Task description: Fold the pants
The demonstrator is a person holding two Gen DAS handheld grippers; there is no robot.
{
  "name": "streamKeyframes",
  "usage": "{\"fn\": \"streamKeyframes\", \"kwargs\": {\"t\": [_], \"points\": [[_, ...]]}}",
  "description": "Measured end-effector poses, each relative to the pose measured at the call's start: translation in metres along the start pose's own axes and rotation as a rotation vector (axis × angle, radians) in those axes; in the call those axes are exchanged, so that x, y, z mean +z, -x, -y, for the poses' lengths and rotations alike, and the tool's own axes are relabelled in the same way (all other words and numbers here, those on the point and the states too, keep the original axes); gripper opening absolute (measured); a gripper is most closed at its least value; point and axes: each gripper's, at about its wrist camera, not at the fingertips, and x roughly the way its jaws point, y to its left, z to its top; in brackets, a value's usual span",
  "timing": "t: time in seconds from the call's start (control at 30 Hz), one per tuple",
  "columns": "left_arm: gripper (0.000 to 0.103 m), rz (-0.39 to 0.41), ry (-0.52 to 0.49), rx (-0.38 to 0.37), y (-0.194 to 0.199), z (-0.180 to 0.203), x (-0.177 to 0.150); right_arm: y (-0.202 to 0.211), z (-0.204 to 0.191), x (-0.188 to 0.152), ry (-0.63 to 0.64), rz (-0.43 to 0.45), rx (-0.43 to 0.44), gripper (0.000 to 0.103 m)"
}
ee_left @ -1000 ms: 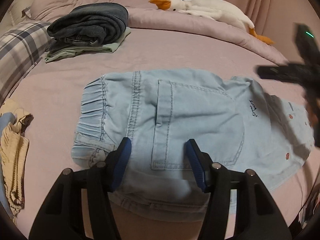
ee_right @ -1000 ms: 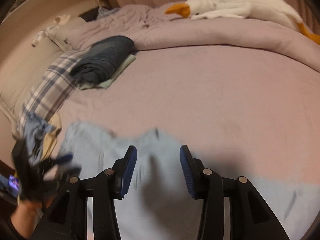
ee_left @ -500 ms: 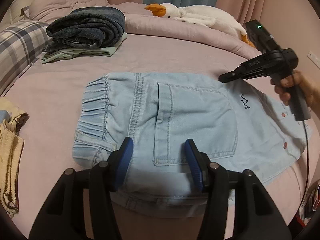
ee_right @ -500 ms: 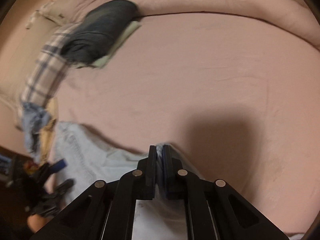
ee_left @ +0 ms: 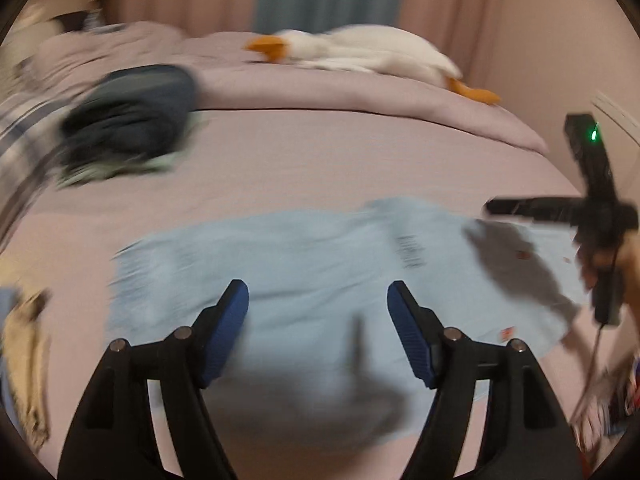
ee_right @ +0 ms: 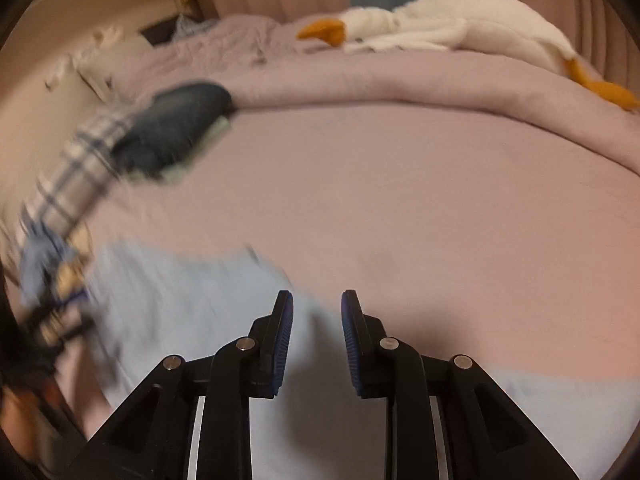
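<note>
Light blue denim pants (ee_left: 304, 264) lie folded flat on the pink bed (ee_left: 328, 160), blurred by motion. My left gripper (ee_left: 318, 328) is open and empty above their near edge. My right gripper (ee_right: 316, 332) is open and empty over the pants' far edge (ee_right: 192, 304). The right gripper also shows in the left wrist view (ee_left: 560, 208), held in a hand above the pants' right end. The left gripper is a dark blur at the left edge of the right wrist view (ee_right: 44, 340).
A stack of folded dark clothes (ee_left: 132, 120) sits at the back left beside a plaid pillow (ee_right: 76, 172). A white goose plush (ee_left: 360, 52) lies on the rolled quilt at the back. A beige garment (ee_left: 24, 352) lies at the left edge.
My right gripper was shut on the pants' edge half a second ago; now it is open and raised. My left gripper has lifted and opened wider. Both views are motion-blurred.
</note>
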Motion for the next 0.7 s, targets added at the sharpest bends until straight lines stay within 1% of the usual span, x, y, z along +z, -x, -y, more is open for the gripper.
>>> {"fn": "streamKeyframes", "kwargs": {"t": [0.07,0.13,0.17,0.2,0.23,0.27,0.3,0.33,0.4,0.43,0.5,0.53,0.57,0.6,0.63,0.67,0.7], "points": [[0.071,-0.034,-0.034,-0.057,-0.028,0.028,0.018,0.002,0.002,-0.016,0.008,-0.009,-0.012,0.024],[0.069,-0.081,-0.052,-0.109,-0.056,0.055,0.033,-0.004,-0.004,-0.021,0.025,-0.007,-0.009,0.024],[0.066,-0.105,-0.062,-0.136,-0.069,0.066,0.039,-0.009,-0.007,-0.022,0.029,-0.006,0.0,0.024],[0.059,-0.139,-0.081,-0.159,-0.086,0.079,0.044,-0.017,-0.011,-0.02,0.033,-0.014,0.007,0.024],[0.044,-0.163,-0.106,-0.152,-0.1,0.089,0.048,-0.025,-0.016,-0.017,0.054,-0.024,0.004,0.024],[0.041,-0.185,-0.138,-0.115,-0.115,0.096,0.05,-0.032,-0.017,-0.016,0.079,-0.032,-0.017,0.019],[0.04,-0.219,-0.154,-0.065,-0.132,0.098,0.05,-0.042,-0.015,-0.015,0.113,-0.055,-0.072,0.017],[0.043,-0.242,-0.147,-0.05,-0.143,0.096,0.05,-0.046,-0.011,-0.013,0.118,-0.061,-0.086,0.015],[0.043,-0.216,-0.119,-0.084,-0.146,0.088,0.051,-0.041,0.01,-0.012,0.07,-0.053,-0.073,0.009],[0.041,-0.215,-0.11,-0.099,-0.146,0.085,0.051,-0.037,0.022,-0.014,0.052,-0.053,-0.114,0.0],[0.037,-0.208,-0.109,-0.114,-0.145,0.079,0.052,-0.027,0.047,-0.02,0.043,-0.046,-0.166,0.0],[0.036,-0.206,-0.105,-0.119,-0.145,0.077,0.052,-0.018,0.068,-0.027,-0.002,-0.038,-0.108,0.0],[0.036,-0.204,-0.097,-0.118,-0.142,0.073,0.053,-0.011,0.082,-0.031,-0.049,-0.036,-0.072,0.0],[0.036,-0.203,-0.09,-0.114,-0.138,0.072,0.054,-0.002,0.095,-0.035,-0.072,-0.039,-0.106,0.0],[0.034,-0.202,-0.086,-0.106,-0.134,0.068,0.053,0.008,0.104,-0.038,-0.064,-0.033,-0.171,0.0],[0.035,-0.202,-0.089,-0.082,-0.13,0.065,0.053,0.015,0.112,-0.041,-0.054,-0.032,-0.232,0.0],[0.033,-0.196,-0.102,-0.04,-0.125,0.059,0.053,0.023,0.123,-0.043,-0.06,-0.038,-0.283,0.0]]}}
